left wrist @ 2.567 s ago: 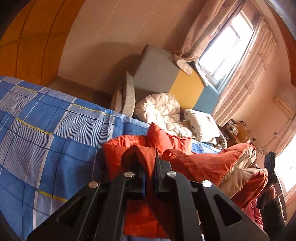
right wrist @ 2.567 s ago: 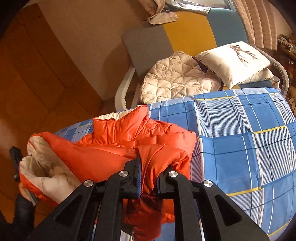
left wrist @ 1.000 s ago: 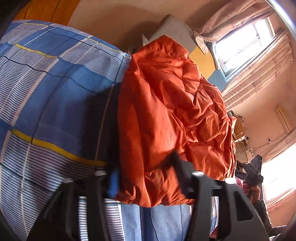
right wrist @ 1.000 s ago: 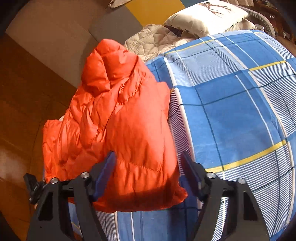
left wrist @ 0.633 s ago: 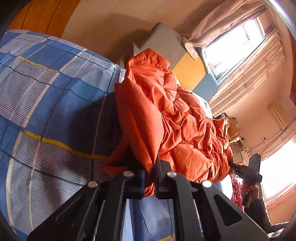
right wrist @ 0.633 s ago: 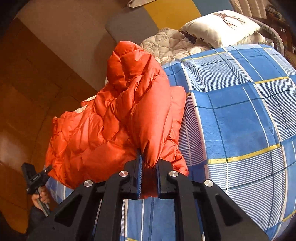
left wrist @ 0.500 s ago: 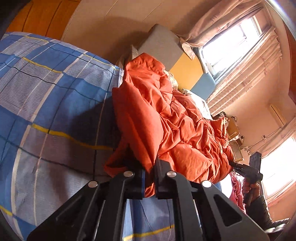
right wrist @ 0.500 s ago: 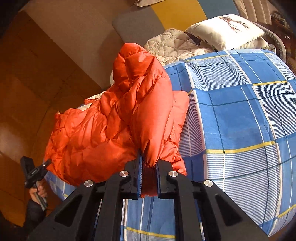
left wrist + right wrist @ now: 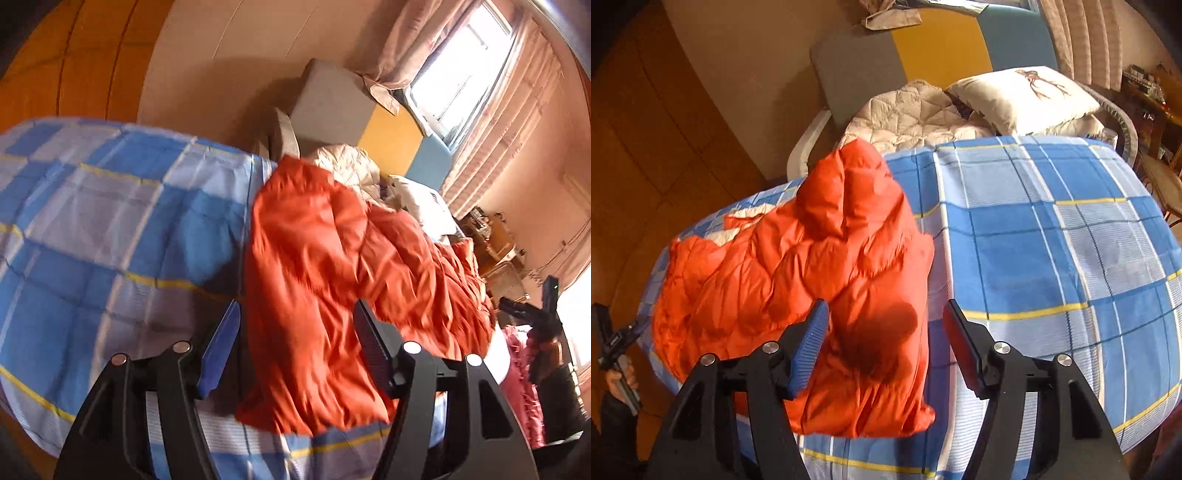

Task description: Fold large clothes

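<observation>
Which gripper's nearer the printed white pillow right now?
Right. Right gripper hovers over the orange down jacket's edge on the pillow's side of the bed; left gripper is across the jacket, farther away. Both sets of fingers are opening, with nothing pinched.

A bed (image 9: 1052, 258) covered by a blue and pale checked sheet (image 9: 110, 229) with thin yellow lines carries everything here. An orange puffy jacket (image 9: 820, 280) lies bunched directly on the sheet along one edge of the bed. At the head end rest a quilted cream blanket (image 9: 916, 114) and a white pillow (image 9: 1023, 98).
</observation>
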`<state>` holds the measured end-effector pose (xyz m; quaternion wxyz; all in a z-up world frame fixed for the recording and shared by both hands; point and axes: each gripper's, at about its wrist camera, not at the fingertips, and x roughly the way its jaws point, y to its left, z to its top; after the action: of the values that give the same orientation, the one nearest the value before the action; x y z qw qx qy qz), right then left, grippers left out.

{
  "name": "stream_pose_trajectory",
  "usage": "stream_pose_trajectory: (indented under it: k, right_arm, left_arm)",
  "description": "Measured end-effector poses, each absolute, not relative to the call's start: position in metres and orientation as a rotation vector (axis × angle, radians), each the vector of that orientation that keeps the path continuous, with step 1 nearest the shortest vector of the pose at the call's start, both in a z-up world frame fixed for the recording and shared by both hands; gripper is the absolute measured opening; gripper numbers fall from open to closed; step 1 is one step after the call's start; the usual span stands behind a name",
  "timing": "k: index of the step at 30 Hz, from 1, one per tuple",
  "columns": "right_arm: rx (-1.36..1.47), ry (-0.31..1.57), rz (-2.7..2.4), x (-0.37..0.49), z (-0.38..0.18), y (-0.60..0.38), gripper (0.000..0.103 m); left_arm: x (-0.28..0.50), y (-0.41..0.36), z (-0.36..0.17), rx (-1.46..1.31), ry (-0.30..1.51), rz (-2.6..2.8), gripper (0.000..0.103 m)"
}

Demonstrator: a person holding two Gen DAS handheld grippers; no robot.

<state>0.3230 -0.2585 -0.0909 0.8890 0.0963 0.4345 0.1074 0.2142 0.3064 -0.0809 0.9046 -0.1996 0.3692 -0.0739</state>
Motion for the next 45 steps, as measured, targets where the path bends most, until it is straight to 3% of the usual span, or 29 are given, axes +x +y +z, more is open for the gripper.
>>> stream_pose_trajectory:
  k: [3, 10, 11, 12, 14, 16, 18, 21, 31, 45]
  right_arm:
    - [0.132, 0.871, 0.184, 0.349, -0.08, -0.246, 0.07]
    - [-0.013, 0.904, 0.207, 0.417, -0.087, -0.196, 0.07]
    - [-0.035, 0.918, 0.212, 0.425, -0.091, -0.19, 0.069]
    - [-0.051, 0.933, 0.226, 0.429, -0.095, -0.183, 0.059]
    - [-0.111, 0.972, 0.248, 0.437, -0.105, -0.171, 0.041]
    - [-0.162, 0.992, 0.256, 0.439, -0.112, -0.163, 0.025]
    - [-0.197, 0.98, 0.246, 0.437, -0.113, -0.16, 0.011]
    - [-0.206, 0.921, 0.223, 0.426, -0.099, -0.163, 0.007]
    - [-0.128, 0.729, 0.123, 0.421, -0.045, -0.173, 0.006]
    - [-0.141, 0.795, -0.105, 0.495, -0.12, -0.156, 0.005]
  left_arm:
    - [0.24, 0.307, -0.071, -0.376, 0.749, -0.145, 0.068]
    - [0.3, 0.295, -0.077, -0.31, 0.824, -0.163, 0.065]
    - [0.308, 0.293, -0.079, -0.3, 0.836, -0.167, 0.057]
    - [0.315, 0.291, -0.081, -0.286, 0.847, -0.163, 0.049]
    - [0.323, 0.283, -0.083, -0.253, 0.859, -0.175, 0.01]
    - [0.329, 0.277, -0.084, -0.224, 0.861, -0.17, 0.0]
    - [0.33, 0.274, -0.08, -0.198, 0.842, -0.16, 0.0]
    - [0.326, 0.274, -0.069, -0.201, 0.792, -0.144, 0.0]
    - [0.337, 0.291, -0.04, -0.268, 0.679, -0.011, 0.0]
    - [0.421, 0.283, -0.103, -0.239, 0.825, 0.202, 0.0]
